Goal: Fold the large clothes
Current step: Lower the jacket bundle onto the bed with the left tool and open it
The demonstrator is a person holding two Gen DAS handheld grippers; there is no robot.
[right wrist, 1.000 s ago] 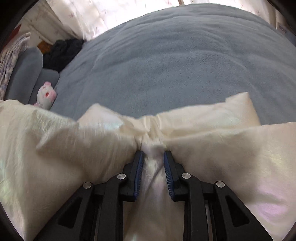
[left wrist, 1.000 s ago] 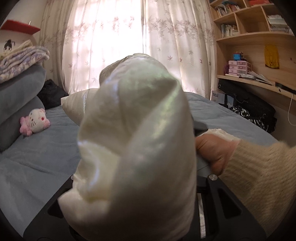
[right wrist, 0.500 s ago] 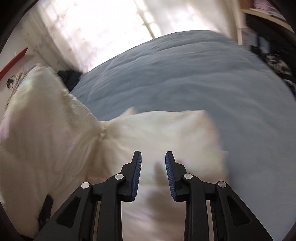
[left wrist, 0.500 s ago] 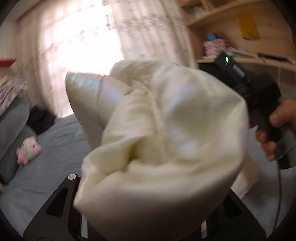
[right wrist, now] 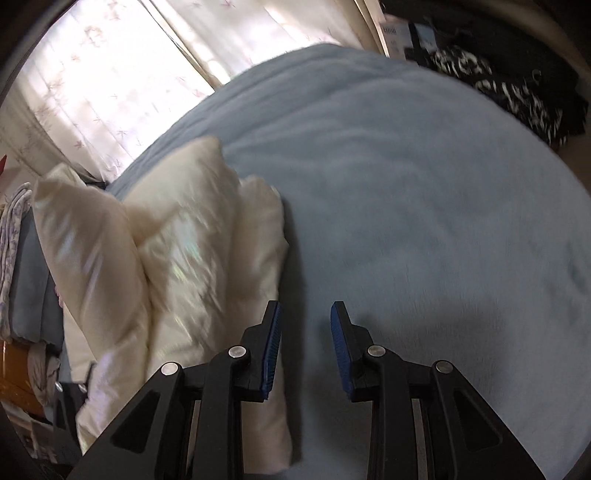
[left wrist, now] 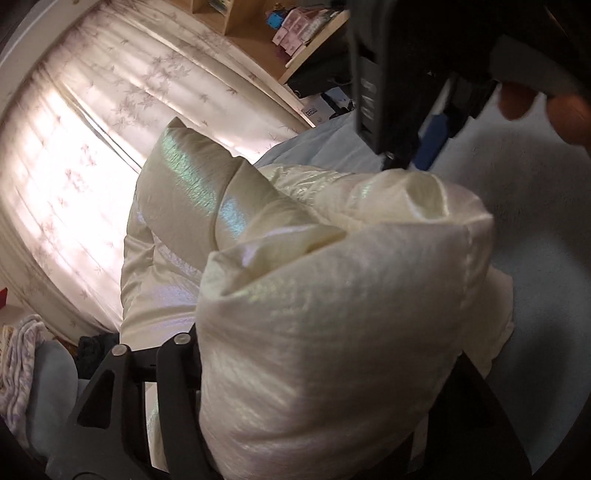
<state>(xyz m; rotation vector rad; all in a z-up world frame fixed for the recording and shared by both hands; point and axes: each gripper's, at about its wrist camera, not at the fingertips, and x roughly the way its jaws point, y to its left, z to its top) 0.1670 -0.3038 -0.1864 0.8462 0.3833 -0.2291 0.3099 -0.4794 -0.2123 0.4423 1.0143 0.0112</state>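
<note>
A puffy cream-white jacket [left wrist: 332, 314] fills the left wrist view. It is bunched over my left gripper [left wrist: 314, 369] and hides its fingertips; the jaws look shut on the jacket. In the right wrist view the jacket [right wrist: 177, 251] lies in a heap on the blue bedspread [right wrist: 424, 203], to the left. My right gripper [right wrist: 304, 347] is open and empty, just right of the jacket's edge and over bare bedspread. It also shows in the left wrist view [left wrist: 406, 92], above the jacket, with a hand on it.
Sunlit floral curtains [left wrist: 74, 147] hang behind the bed. Wooden shelves with small boxes [left wrist: 295, 29] stand to the right. Folded bedding and grey cushions [right wrist: 22, 258] are stacked at the left. Dark patterned clothes [right wrist: 517, 92] lie at the bed's far right.
My right gripper has let go of the jacket, opened and moved right, off the fabric. My left gripper has tilted and still carries the bunched jacket.
</note>
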